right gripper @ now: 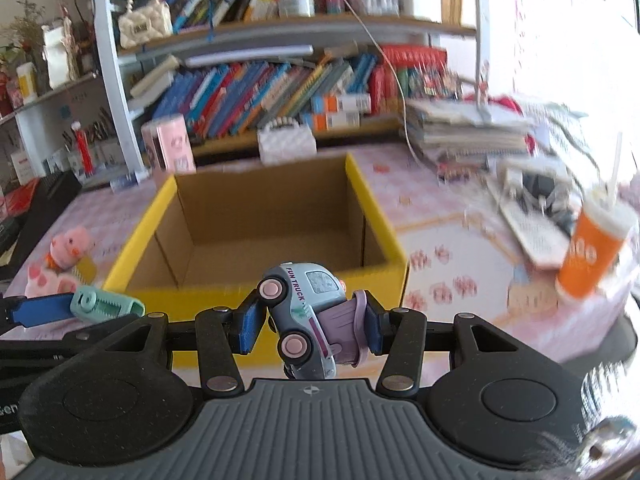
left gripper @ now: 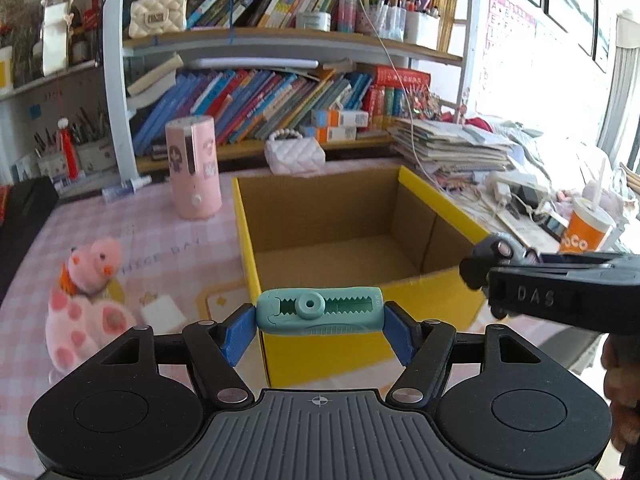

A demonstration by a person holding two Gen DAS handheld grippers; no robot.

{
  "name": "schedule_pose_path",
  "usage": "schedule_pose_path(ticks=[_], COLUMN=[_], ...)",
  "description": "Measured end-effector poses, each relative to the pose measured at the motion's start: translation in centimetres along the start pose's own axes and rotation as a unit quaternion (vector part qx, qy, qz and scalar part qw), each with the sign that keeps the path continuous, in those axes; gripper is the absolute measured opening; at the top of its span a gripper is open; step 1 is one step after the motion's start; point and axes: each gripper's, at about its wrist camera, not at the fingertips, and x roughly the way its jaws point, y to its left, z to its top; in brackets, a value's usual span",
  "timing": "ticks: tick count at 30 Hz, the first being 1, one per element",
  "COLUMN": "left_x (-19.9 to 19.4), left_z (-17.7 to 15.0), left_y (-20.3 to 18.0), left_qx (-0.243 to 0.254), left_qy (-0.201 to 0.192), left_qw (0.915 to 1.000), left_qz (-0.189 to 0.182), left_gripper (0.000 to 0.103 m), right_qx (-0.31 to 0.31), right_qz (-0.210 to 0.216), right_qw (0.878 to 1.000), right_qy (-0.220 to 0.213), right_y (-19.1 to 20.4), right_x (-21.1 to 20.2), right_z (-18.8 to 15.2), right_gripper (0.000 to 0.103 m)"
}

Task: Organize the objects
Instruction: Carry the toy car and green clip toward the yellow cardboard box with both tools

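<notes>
Left gripper (left gripper: 319, 318) clamped on teal correction-tape dispenser (left gripper: 319, 311), blue pads pressing both ends, long axis lying crosswise between the fingers. Right gripper (right gripper: 311, 322) clamped on small toy truck (right gripper: 306, 312), tipped on its side, wheels facing the left pad, purple rear against the right.

Yellow cardboard box (left gripper: 442, 204) directly ahead of both, open top, brown inside, nothing seen in it. Dispenser held just short of the box's near wall, toward its near left corner; truck held in front of the near wall, more toward its middle. Both loads above rim level, judging by the view down into the box. Neither hand clearly nearer. Next move likely forward over the near rim, then release; dispenser's crosswise lie fits easily within the box's width.

Pink checked tablecloth (left gripper: 132, 240) beneath. Pink plush toy (left gripper: 86, 296) near the left edge, not yet collected. Pink cylinder (left gripper: 194, 168) and quilted pink purse (left gripper: 295, 154) behind the box. Orange cup (left gripper: 586, 236) toward the right edge, papers stacked behind it. Crowded bookshelves (left gripper: 256, 104) at the back.
</notes>
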Motion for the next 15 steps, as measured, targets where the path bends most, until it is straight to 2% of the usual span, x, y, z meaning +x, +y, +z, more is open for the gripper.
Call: schedule_pose_path(ticks=[7, 15], left_x=[1.8, 4.4], left_z=[2.0, 3.9], left_y=[-0.3, 0.0], left_qx=[-0.008, -0.030], left_qy=[-0.010, -0.012], left_qw=[0.9996, 0.9980], left_qz=[0.025, 0.055], left_gripper=[0.068, 0.068], right_qx=[-0.034, -0.092], right_qz=[0.024, 0.058], right_qw=[0.999, 0.994], right_qy=[-0.029, -0.020], right_y=[-0.7, -0.8], right_x=[2.2, 5.8], right_z=[3.3, 4.8], right_gripper=[0.047, 0.047])
